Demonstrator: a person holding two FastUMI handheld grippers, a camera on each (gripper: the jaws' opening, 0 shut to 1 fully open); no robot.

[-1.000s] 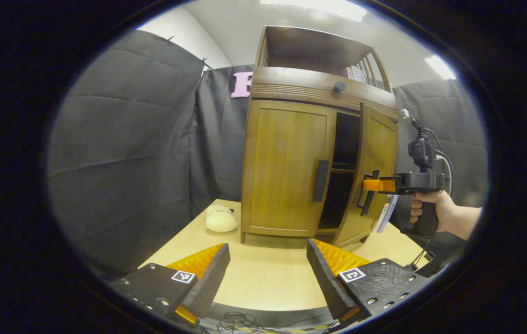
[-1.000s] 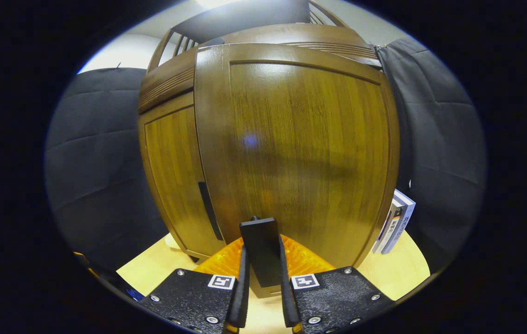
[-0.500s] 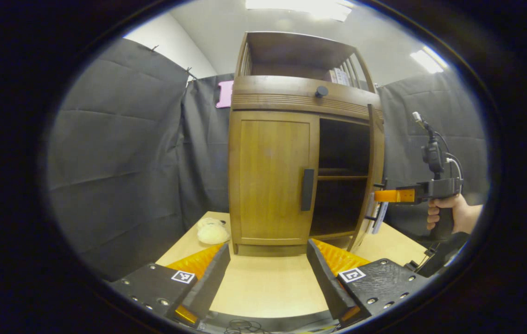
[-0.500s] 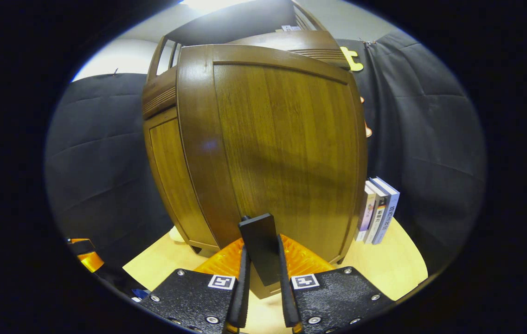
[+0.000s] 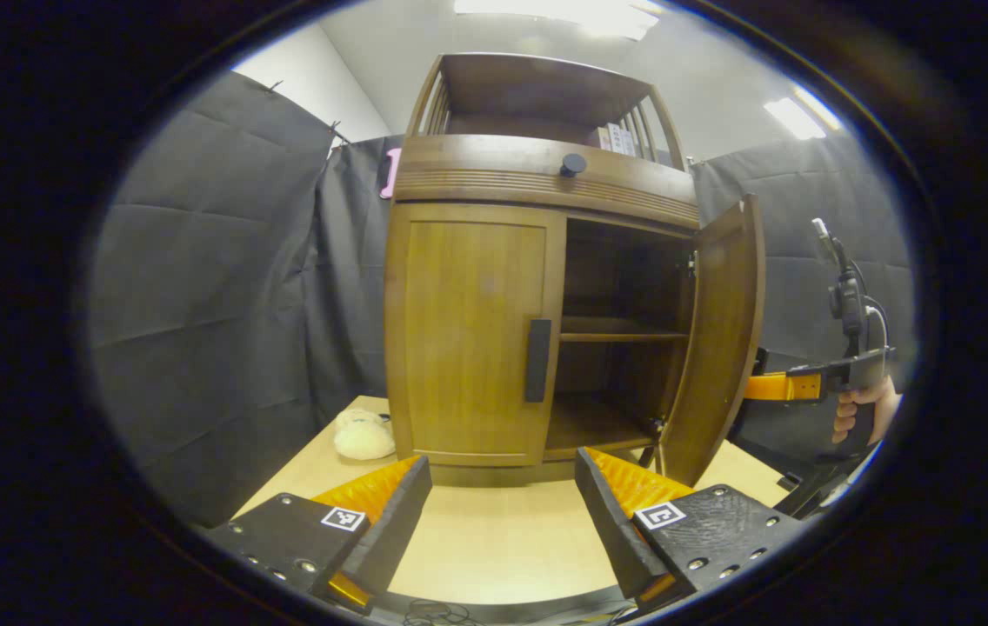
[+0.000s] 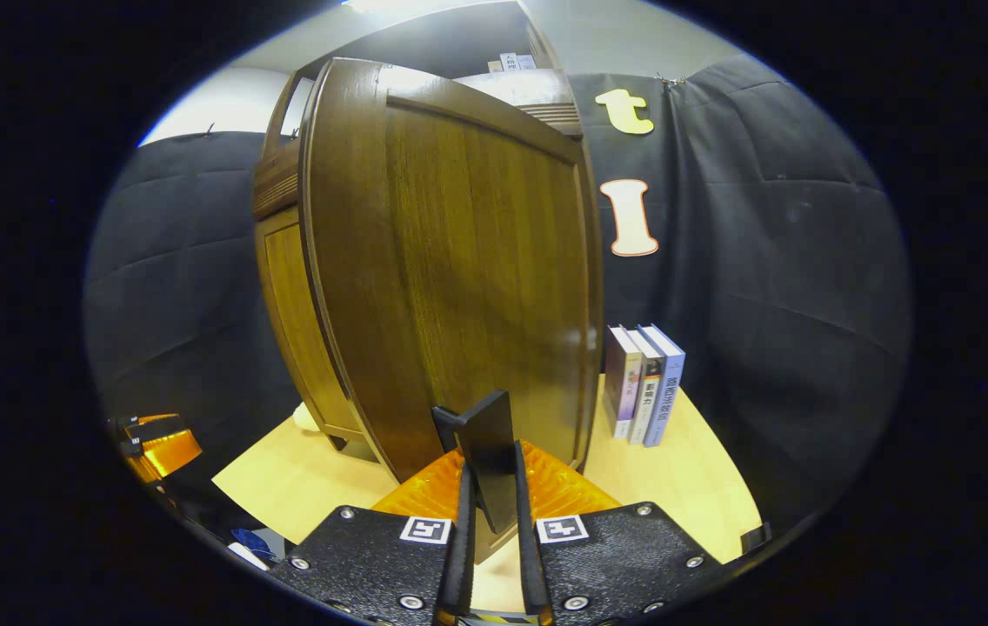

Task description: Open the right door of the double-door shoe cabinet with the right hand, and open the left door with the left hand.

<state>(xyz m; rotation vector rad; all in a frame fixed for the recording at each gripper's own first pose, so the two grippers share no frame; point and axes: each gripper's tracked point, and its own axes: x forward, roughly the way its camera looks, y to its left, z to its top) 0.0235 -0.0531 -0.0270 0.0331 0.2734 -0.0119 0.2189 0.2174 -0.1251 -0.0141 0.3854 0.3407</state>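
With the right door [image 5: 717,339] swung wide out toward the near right, the shoe cabinet [image 5: 537,174] stands on the desk [image 5: 494,539] with half its inside on show: a dark compartment with one shelf board [image 5: 624,336] across the middle. In the right gripper view, the right gripper [image 6: 489,539] has its fingers clenched on the right door's handle [image 6: 487,452], one on each side of that dark vertical bar, and the door's outer face [image 6: 477,269] looms large just beyond. From the left gripper view the same gripper [image 5: 777,386] pokes out from behind the open door's edge, with a hand [image 5: 861,416] wrapped round its grip at the far right.

Over on the other side, the left door [image 5: 472,335] sits flat and closed, its dark handle [image 5: 537,360] upright along the inner edge, untouched. The left gripper [image 5: 503,513] hangs near the front of the desk, well apart from the cabinet, fingers spread wide and released, nothing between them but bare desk.

A round knob [image 5: 573,163] sits on the drawer band above the doors. To the left of the cabinet a pale plush toy [image 5: 363,435] lies on the desk. In the right gripper view three books [image 6: 644,382] stand upright on the desk just beside the cabinet's right side, against the dark cloth wall [image 6: 772,304].
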